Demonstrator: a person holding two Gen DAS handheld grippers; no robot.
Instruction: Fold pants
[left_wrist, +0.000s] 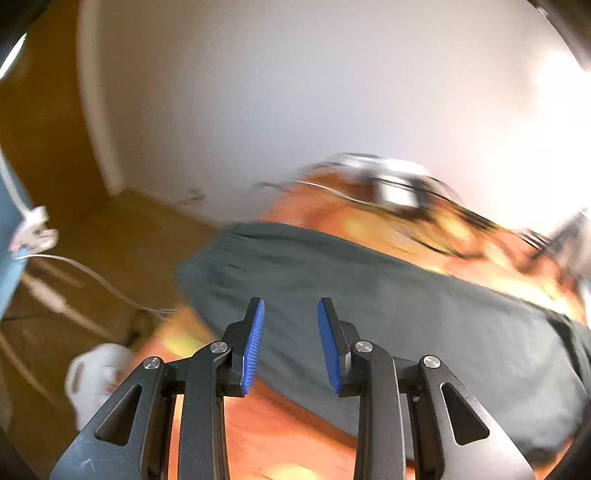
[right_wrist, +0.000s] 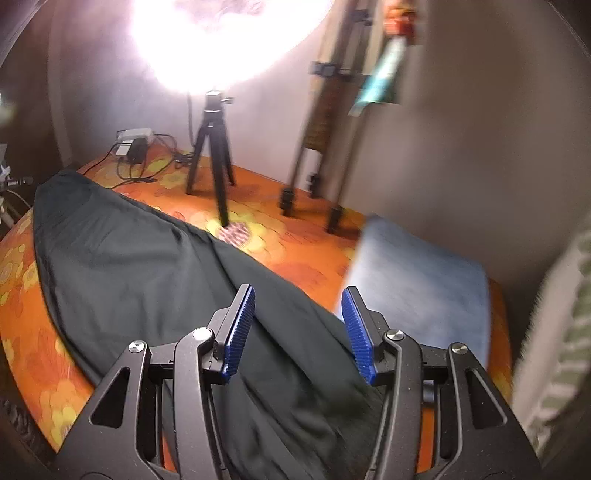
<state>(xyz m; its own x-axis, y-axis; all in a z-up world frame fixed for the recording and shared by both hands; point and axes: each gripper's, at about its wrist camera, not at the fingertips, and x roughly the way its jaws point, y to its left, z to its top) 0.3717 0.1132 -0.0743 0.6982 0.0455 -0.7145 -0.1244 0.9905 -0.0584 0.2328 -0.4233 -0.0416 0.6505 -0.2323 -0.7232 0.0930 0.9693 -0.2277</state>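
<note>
The dark green-grey cotton pants (right_wrist: 140, 266) lie spread lengthwise on the orange flower-patterned bedspread (right_wrist: 295, 251), the two legs laid one on the other with a long seam ridge running down the middle. Nothing is gripped yet, so the step in hand looks like the reach for the first fold.

To do it well, each gripper should take an end edge of the pants rather than the loose middle, pinch through both leg layers at once, and lift only enough to clear the bedspread before carrying that end over to the other — a low, even sweep keeps the layers from sliding apart. The two grasps ought to sit level across the pants so the fold line comes out square.

The left gripper (left_wrist: 290, 343) hangs above the pants, near the gathered end (left_wrist: 207, 258) that faces the white wall; its blue ribbed pads (left_wrist: 255, 343) stand apart with nothing between them, and whether they touch cloth I cannot tell through the blur. The right gripper (right_wrist: 298, 330) also hovers over the pants, at the side nearest the pale blue folded cloth (right_wrist: 421, 284) — its pads are spread wide and empty. Beyond the pants stands a small black tripod (right_wrist: 212, 158) under a glaring lamp.
</note>
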